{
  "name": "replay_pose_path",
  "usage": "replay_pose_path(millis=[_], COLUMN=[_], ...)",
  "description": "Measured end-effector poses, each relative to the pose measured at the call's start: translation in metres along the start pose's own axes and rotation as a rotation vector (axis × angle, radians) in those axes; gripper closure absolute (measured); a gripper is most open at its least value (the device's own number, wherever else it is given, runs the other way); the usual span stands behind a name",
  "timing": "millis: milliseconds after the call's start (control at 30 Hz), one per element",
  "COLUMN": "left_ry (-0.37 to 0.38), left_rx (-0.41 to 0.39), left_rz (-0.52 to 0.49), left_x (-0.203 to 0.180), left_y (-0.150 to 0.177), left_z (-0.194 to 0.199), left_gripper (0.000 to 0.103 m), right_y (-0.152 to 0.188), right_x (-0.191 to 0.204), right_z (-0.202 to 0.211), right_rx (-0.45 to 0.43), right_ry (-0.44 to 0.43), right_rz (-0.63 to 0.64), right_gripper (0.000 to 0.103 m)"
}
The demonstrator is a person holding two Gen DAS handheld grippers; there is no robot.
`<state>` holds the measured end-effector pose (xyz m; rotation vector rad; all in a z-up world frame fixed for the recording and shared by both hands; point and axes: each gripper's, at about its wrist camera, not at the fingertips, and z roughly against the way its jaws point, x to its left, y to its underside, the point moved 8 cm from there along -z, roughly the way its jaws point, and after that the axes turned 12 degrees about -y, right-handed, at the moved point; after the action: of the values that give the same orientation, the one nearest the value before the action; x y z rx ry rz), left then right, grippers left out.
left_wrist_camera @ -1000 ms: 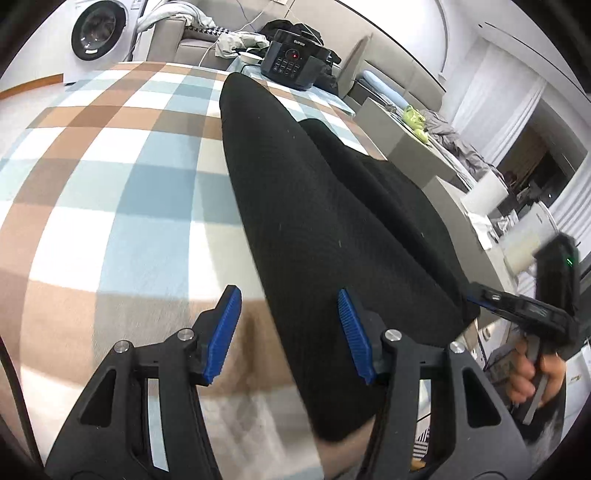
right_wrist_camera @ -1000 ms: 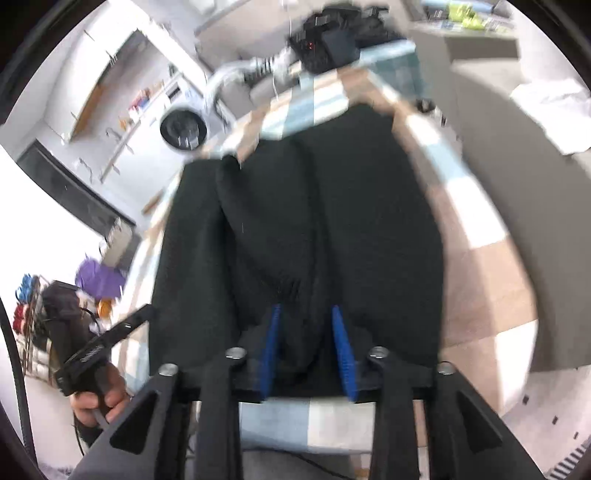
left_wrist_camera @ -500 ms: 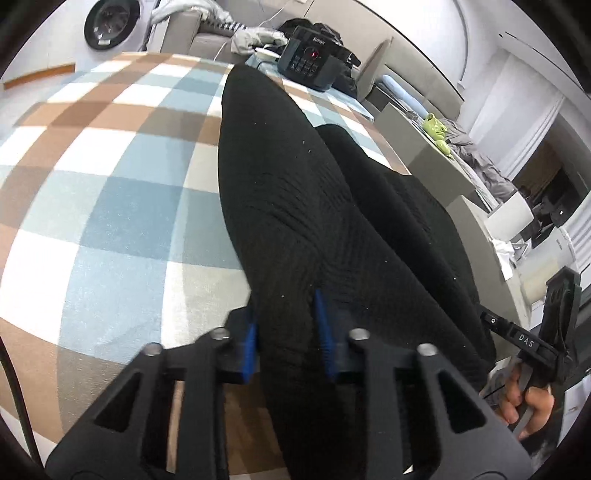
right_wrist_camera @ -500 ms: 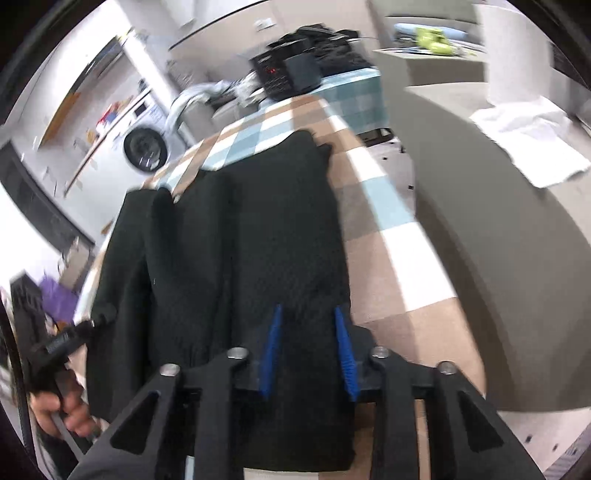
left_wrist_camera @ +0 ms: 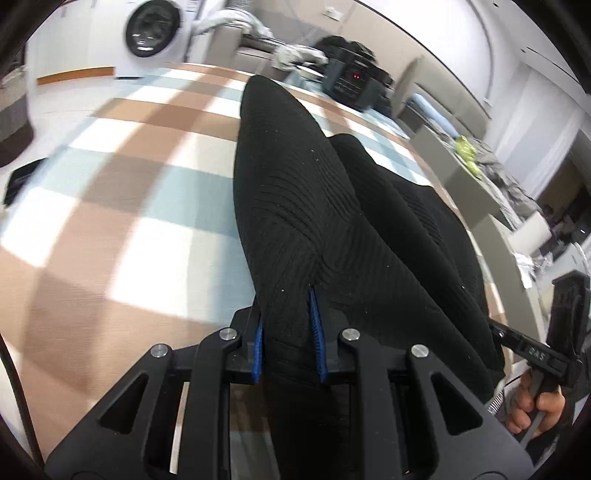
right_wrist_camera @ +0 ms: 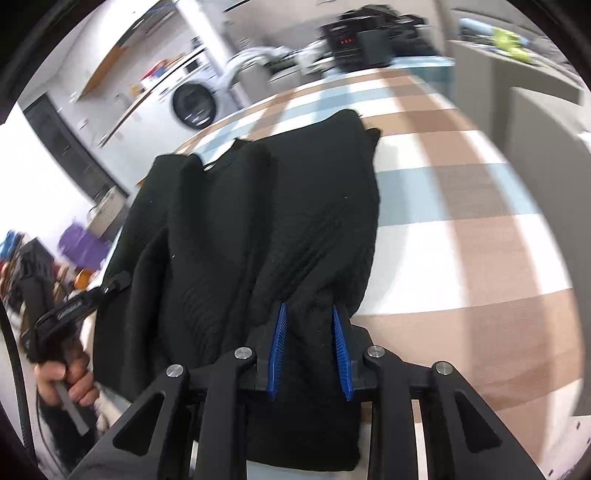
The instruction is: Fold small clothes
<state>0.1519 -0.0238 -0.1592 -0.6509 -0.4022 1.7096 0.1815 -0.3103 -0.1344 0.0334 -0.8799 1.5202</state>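
A black ribbed knit garment [left_wrist_camera: 306, 206] lies lengthwise on a checked brown, blue and white tablecloth [left_wrist_camera: 122, 206]. My left gripper [left_wrist_camera: 286, 321] is shut on the garment's near edge, its blue pads pinching a bunched fold. In the right wrist view the same garment [right_wrist_camera: 258, 221] spreads away from me, and my right gripper [right_wrist_camera: 308, 332] is shut on its near right corner. Each gripper shows at the edge of the other view: the right gripper [left_wrist_camera: 532, 354] in a hand at the lower right, the left gripper [right_wrist_camera: 77, 306] in a hand at the lower left. The cloth is pulled taut and lifted at both pinches.
A black appliance with red lights [left_wrist_camera: 351, 85] stands at the table's far end. A washing machine [left_wrist_camera: 151, 26] is behind it at the left. A grey sofa or counter [right_wrist_camera: 546, 147] runs along the right side. A dark flat object [left_wrist_camera: 22, 177] lies at the left table edge.
The left jaws closed from wide open onto the garment's edge. Both grippers then drew back with the cloth, pulling it taut and lifting its near edge.
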Motion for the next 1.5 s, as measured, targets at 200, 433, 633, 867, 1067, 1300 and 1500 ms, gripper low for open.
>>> replay_pose_path(millis=[200, 433, 633, 867, 1067, 1300, 1500], left_ry=[0.001, 0.0, 0.015, 0.045, 0.057, 0.084, 0.124], left_rx=[0.006, -0.019, -0.06, -0.073, -0.065, -0.07, -0.052], left_rz=[0.038, 0.024, 0.053, 0.03, 0.005, -0.041, -0.103], left_x=[0.032, 0.036, 0.041, 0.028, 0.013, -0.014, -0.046], left_y=[-0.001, -0.005, -0.002, 0.008, 0.013, 0.017, 0.026], left_z=[0.011, 0.026, 0.051, 0.071, 0.076, 0.089, 0.087], left_gripper=[0.084, 0.055, 0.028, 0.023, 0.023, 0.023, 0.023], right_y=[0.001, -0.028, -0.03, -0.035, -0.048, -0.061, -0.051], right_x=[0.022, 0.029, 0.05, 0.062, 0.064, 0.076, 0.022], right_z=[-0.004, 0.016, -0.035, -0.071, -0.078, 0.005, -0.007], right_rx=[0.032, -0.078, 0.004, 0.031, -0.045, -0.221, -0.154], right_ry=[-0.016, -0.037, -0.136, -0.224, -0.235, -0.147, -0.045], right_rz=[0.011, -0.017, -0.016, -0.011, -0.015, 0.092, 0.012], right_gripper=[0.076, 0.06, 0.059, 0.06, 0.098, 0.098, 0.098])
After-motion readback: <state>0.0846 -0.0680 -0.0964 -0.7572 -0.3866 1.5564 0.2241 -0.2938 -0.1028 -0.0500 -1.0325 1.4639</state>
